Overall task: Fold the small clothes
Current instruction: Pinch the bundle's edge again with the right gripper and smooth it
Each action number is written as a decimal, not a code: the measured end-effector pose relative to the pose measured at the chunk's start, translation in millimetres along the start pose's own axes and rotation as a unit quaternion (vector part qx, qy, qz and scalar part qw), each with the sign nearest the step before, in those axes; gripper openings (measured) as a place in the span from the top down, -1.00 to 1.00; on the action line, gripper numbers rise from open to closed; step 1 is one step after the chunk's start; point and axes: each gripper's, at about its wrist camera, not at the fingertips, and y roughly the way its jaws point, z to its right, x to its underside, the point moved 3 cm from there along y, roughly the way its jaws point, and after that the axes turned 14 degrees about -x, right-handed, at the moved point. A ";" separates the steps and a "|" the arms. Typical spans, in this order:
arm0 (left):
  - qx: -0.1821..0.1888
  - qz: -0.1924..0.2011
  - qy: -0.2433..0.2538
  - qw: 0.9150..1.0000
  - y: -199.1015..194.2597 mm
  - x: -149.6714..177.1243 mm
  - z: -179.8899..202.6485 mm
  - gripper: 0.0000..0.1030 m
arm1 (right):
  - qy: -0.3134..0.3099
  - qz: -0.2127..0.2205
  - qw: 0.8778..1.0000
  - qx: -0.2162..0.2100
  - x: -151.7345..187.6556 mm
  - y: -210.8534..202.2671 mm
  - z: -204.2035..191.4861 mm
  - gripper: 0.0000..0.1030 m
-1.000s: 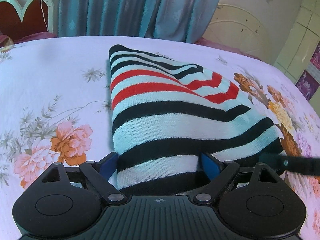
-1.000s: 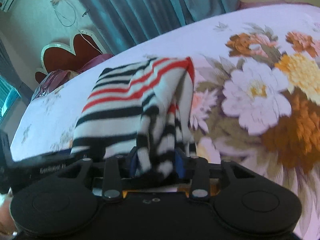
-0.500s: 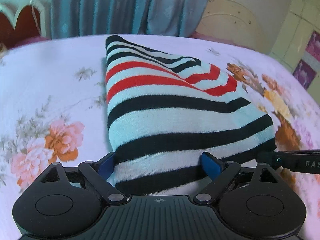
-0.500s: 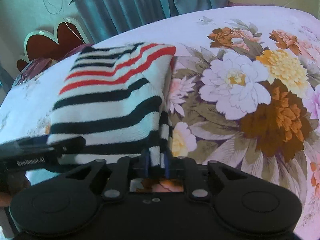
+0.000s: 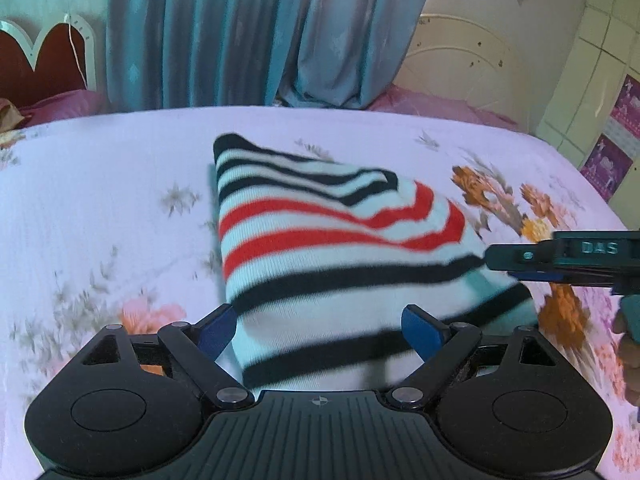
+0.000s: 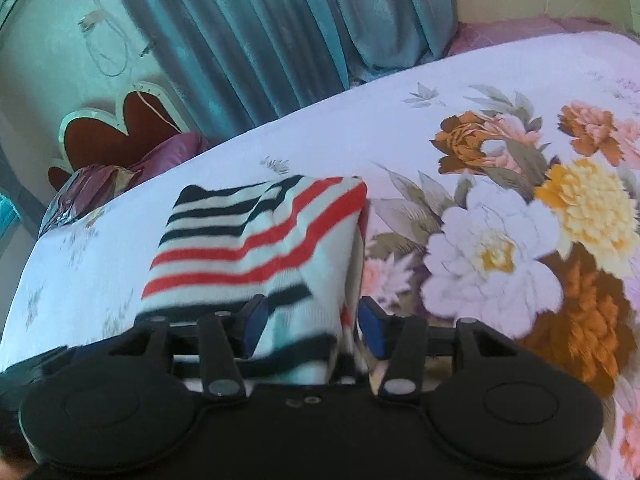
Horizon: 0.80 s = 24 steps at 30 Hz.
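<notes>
A folded knit garment (image 5: 320, 264) with black, red and pale stripes lies flat on the flowered bedsheet (image 5: 100, 184). My left gripper (image 5: 318, 326) hovers over its near edge, open wide, with the blue pads (image 5: 216, 328) on either side of the cloth and not pressing it. My right gripper (image 6: 312, 324) is at the garment's (image 6: 248, 240) right edge; its jaws are opening, and the folded edge sits loose between the pads (image 6: 372, 328). In the left wrist view the right gripper (image 5: 504, 268) comes in from the right at the garment's side.
Blue curtains (image 5: 260, 32) hang behind the bed. A red and white headboard (image 5: 48, 60) and a pink pillow (image 6: 168, 152) are at the far left. Large printed flowers (image 6: 500, 256) cover the sheet to the right of the garment. A hand (image 5: 628, 344) shows at the right edge.
The right gripper was shut on the garment's bunched edge and has let go, its jaws now apart. The cloth has settled flat. Both grippers have lifted back from the garment.
</notes>
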 end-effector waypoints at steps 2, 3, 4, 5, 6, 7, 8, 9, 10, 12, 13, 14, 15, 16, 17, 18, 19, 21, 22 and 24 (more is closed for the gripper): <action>-0.005 0.003 -0.004 1.000 5.4 -9.0 -2.4 -0.72 | 0.012 -0.001 1.000 -0.003 -9.0 12.5 5.1 0.04; -0.007 0.004 -0.008 1.000 8.1 -13.0 -3.7 -0.72 | 0.017 0.000 1.000 -0.001 -12.7 17.8 7.5 0.04; -0.008 0.004 -0.011 1.000 11.9 -17.4 -5.1 -0.72 | 0.020 -0.001 1.000 0.001 -16.5 23.6 10.1 0.04; -0.011 0.003 -0.013 1.000 15.5 -20.7 -6.0 -0.72 | 0.020 -0.002 1.000 0.007 -20.6 29.5 12.8 0.04; -0.014 0.003 -0.016 1.000 19.6 -24.1 -7.4 -0.72 | 0.020 -0.003 1.000 0.012 -24.0 34.2 14.5 0.04; -0.017 0.002 -0.020 1.000 24.6 -28.2 -9.4 -0.72 | 0.019 -0.004 1.000 0.014 -28.4 40.5 16.9 0.04; -0.019 0.002 -0.024 1.000 28.8 -31.7 -11.4 -0.72 | 0.019 -0.005 1.000 0.015 -31.5 45.0 18.7 0.04; -0.021 0.002 -0.029 0.999 32.3 -34.4 -13.1 -0.72 | 0.020 -0.005 1.000 0.016 -35.1 49.9 21.0 0.04; -0.024 0.002 -0.033 0.999 36.6 -37.3 -15.2 -0.72 | 0.022 -0.005 1.000 0.017 -37.7 53.6 22.9 0.04; -0.028 -0.001 -0.043 0.999 45.9 -41.4 -18.8 -0.72 | 0.030 -0.005 0.999 0.013 -43.8 62.2 28.2 0.04; -0.030 -0.004 -0.048 0.998 51.4 -43.2 -20.1 -0.72 | 0.034 -0.005 0.999 0.010 -46.1 66.1 30.3 0.05; -0.031 -0.006 -0.051 0.998 56.0 -44.2 -20.8 -0.72 | 0.037 -0.005 0.999 0.007 -48.1 69.9 31.6 0.09; -0.032 -0.008 -0.055 0.998 60.4 -44.9 -21.7 -0.72 | 0.039 -0.006 0.999 0.006 -50.0 73.2 32.0 0.11; -0.032 -0.010 -0.060 0.998 65.3 -45.2 -22.1 -0.72 | 0.039 -0.008 0.999 0.004 -51.3 76.5 32.4 0.17; -0.032 -0.012 -0.063 0.997 69.0 -45.2 -22.6 -0.72 | 0.036 -0.009 0.999 0.001 -52.3 79.6 31.9 0.28; -0.031 -0.013 -0.066 0.997 72.7 -44.8 -22.2 -0.72 | 0.030 -0.006 1.000 0.002 -53.0 81.3 31.3 0.35; -0.032 -0.015 -0.067 0.997 76.6 -43.9 -21.7 -0.72 | 0.022 -0.001 1.000 0.002 -53.7 82.4 30.3 0.47; -0.032 -0.017 -0.070 0.997 81.2 -41.3 -19.7 -0.72 | 0.001 0.006 1.000 0.007 -56.3 84.7 27.4 0.68; -0.033 -0.015 -0.069 0.997 82.8 -40.5 -19.0 -0.72 | -0.017 0.012 1.000 0.011 -56.2 84.8 23.8 0.76; -0.035 -0.010 -0.071 0.997 83.4 -40.3 -18.7 -0.72 | -0.054 0.020 0.998 0.015 -55.9 84.7 16.5 0.80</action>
